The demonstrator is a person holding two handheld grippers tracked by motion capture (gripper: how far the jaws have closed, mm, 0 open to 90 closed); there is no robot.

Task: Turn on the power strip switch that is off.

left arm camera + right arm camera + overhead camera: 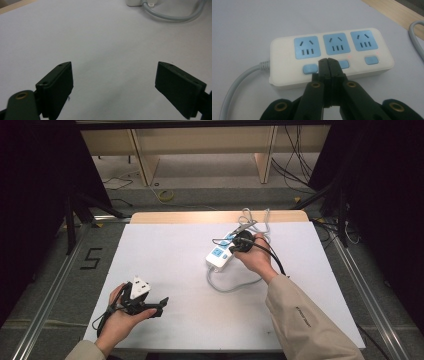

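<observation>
**Closed jaws over the middle switch of the power strip**

Here, at the near left of the white table, the left gripper rests in the person's left hand, low over the sheet, with the grey three-cornered plate on top. Its jaws stand wide apart with nothing between them; in the left gripper view there is bare white surface between the two black pads.

Further right, past the middle of the table, lies the white power strip, angled away toward the far right corner. Its grey cable loops toward the near side and another run of cable lies coiled at the far edge.

The right hand holds the right gripper over the strip. In the right gripper view its jaws are pressed together, holding nothing, and their joined tips sit at the middle blue switch, between the left switch and the right switch. Three blue sockets line the top. Whether the tips touch the switch I cannot tell.
</observation>
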